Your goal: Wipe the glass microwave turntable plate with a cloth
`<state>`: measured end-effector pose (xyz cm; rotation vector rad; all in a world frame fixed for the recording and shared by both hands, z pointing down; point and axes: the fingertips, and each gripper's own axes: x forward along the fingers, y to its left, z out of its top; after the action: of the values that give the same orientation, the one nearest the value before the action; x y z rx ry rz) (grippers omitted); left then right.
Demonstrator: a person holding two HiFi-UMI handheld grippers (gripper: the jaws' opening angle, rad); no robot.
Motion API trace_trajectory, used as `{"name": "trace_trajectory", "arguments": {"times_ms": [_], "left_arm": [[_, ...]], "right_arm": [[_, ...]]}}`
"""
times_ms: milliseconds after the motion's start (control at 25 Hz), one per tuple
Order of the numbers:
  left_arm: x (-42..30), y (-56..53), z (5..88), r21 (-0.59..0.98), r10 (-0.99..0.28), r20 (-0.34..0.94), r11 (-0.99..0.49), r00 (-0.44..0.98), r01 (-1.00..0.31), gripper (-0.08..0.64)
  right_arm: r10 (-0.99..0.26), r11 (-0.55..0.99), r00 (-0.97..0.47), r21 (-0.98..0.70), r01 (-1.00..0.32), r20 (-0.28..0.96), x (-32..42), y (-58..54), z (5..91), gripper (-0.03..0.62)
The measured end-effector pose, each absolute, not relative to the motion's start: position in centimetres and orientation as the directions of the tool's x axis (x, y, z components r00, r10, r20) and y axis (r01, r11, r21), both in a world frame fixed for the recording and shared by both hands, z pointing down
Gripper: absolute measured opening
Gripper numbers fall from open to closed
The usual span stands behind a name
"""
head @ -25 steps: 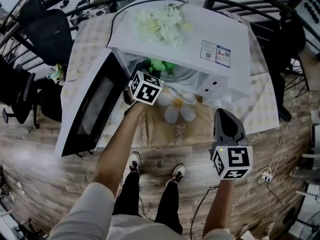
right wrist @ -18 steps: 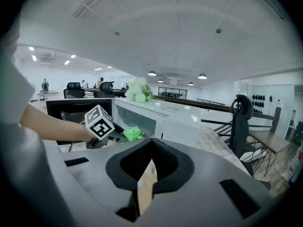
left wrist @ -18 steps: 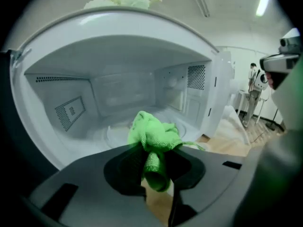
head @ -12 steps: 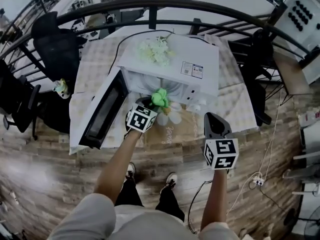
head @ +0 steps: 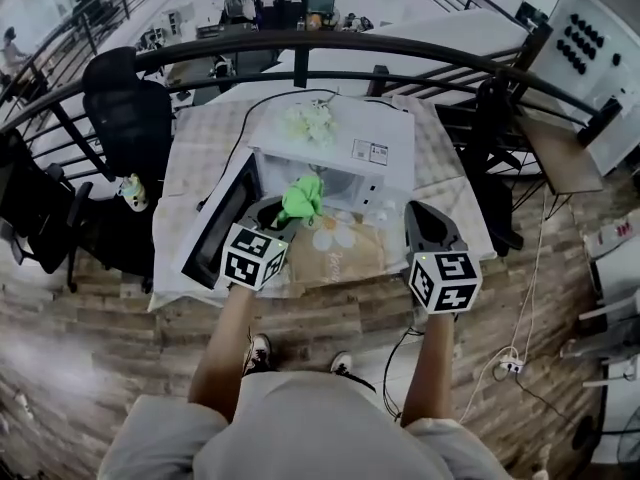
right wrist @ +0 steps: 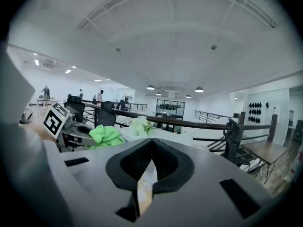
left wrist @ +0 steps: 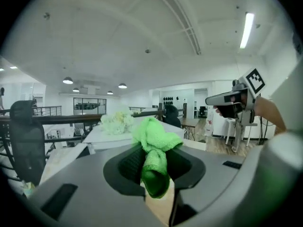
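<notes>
White microwave (head: 340, 153) on a table (head: 205, 148) with a pale checked covering, door (head: 222, 230) swung open to its left. White flowers (head: 310, 120) lie on top. Black office chair (head: 125, 103) left of table; black railing (head: 420, 53) curves behind; wood-plank floor (head: 100, 348) below.

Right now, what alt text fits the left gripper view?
The left gripper clamps a bunched bright green cloth between its jaws. Behind it lie white flowers on a white microwave; the right gripper shows at right.
</notes>
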<state>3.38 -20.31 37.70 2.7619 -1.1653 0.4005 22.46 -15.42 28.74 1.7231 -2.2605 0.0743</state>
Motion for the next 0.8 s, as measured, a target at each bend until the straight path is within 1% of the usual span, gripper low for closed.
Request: {"name": "trace_trajectory", "arguments": {"times_ms": [120,320,520,640,800], "left_arm": [[1.8,-19.9,33.9,-0.040,-0.720,0.219,-0.681,0.659,-0.731,0.121],[-0.4,-19.8,29.5,-0.107,-0.757,0.144,-0.653,0.638,-0.750,0.121],[-2.3,-19.6,26.5,-0.143,-0.792,0.072,-0.610,0.607,-0.779,0.121],[-3.0,-19.9,25.5,-0.172,-0.805,0.057,-0.590,0.590,-0.789,0.120],[-3.2,-20.5,24.7,-0.179,-0.809,0.039,-0.583,0.586,-0.793,0.120]], "right_arm": [[-0.941,0.289,-0.240,0.195,-0.937,0.238,21.2,-15.3,26.7,0.014],[-0.961,0.255,-0.211,0.276,-0.926,0.180,20.0,-15.9,24.9,0.014],[-0.954,0.289,-0.254,0.272,-0.918,0.157,18.8,-16.5,23.8,0.014],[-0.945,0.320,-0.290,0.248,-0.914,0.149,17.9,-17.0,23.2,0.012],[-0.937,0.346,-0.315,0.274,-0.897,0.150,16.9,-17.6,22.4,0.012]]}}
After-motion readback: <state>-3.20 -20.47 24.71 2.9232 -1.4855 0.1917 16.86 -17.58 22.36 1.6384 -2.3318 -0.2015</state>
